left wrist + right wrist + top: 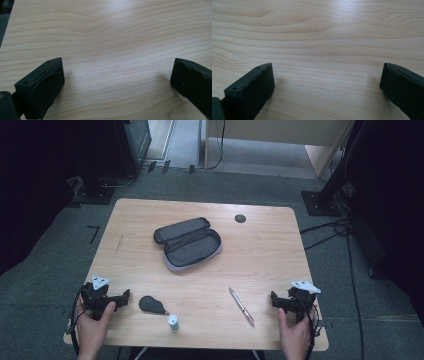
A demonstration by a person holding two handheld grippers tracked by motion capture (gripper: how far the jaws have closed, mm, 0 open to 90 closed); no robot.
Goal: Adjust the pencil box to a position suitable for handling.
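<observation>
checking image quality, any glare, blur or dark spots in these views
High view: table evenly lit, surroundings nearly black, pen and case soft but readable. Left gripper view: pale glare on the wood at top, near jaws blurred. Right gripper view: the same glare at top, faint shadows beside the jaws.

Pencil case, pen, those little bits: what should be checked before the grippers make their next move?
1. Left gripper open, holding nothing: ok.
2. Right gripper open, holding nothing: ok.
3. Pencil case unzipped, lying open: ok.
4. Pen lying free on the table, near the right gripper: ok.
5. Dark pouch and small bottle apart from the pen: ok.
6. Case has room inside: cannot tell.
</observation>
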